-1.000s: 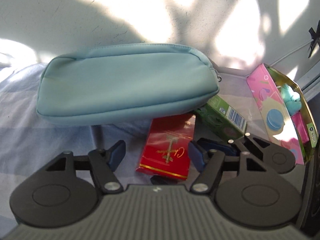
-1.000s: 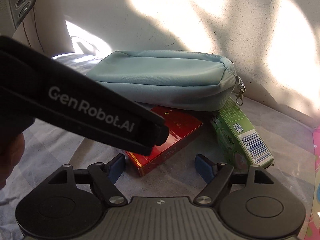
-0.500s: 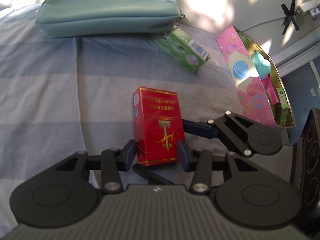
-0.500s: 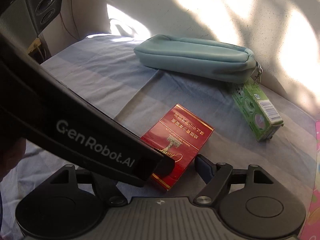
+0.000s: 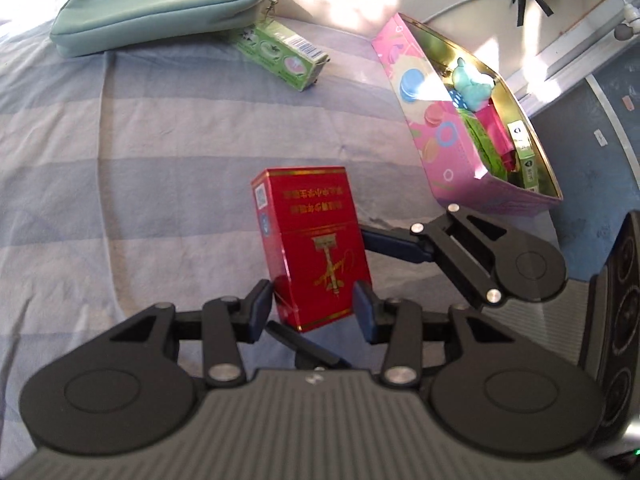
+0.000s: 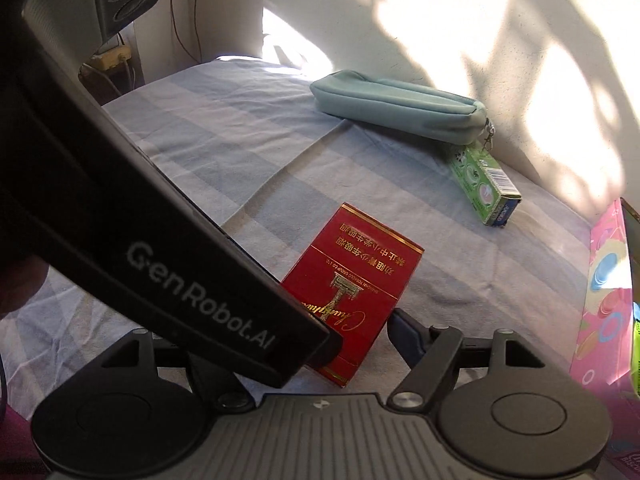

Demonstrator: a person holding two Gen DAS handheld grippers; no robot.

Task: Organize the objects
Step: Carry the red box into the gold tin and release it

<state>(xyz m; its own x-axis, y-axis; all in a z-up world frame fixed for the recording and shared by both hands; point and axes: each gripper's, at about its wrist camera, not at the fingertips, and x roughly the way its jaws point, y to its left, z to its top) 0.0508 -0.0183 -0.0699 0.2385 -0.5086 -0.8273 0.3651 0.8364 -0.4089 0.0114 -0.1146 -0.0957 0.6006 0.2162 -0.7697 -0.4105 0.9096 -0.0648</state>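
My left gripper (image 5: 314, 304) is shut on a red and gold box (image 5: 312, 248), its blue pads pressing the box's two long sides near the lower end. The box is tilted, with its top end away from me above the striped cloth (image 5: 160, 160). In the right wrist view the red box (image 6: 356, 280) lies between the fingers of my right gripper (image 6: 316, 340), which stands open. The right gripper's right finger (image 6: 404, 332) is close beside the box. Its left finger is hidden behind the left gripper's black body (image 6: 160, 240).
A teal zip pouch (image 5: 156, 4) lies at the far edge by the wall, a green carton (image 5: 280, 50) at its right end. A pink tin (image 5: 440, 128) with several items inside stands at the right. A dark speaker (image 5: 624, 320) is at the right edge.
The left gripper closed on the red box. Both grippers drew back from the pouch, taking the box out from under its edge and raising it off the cloth.
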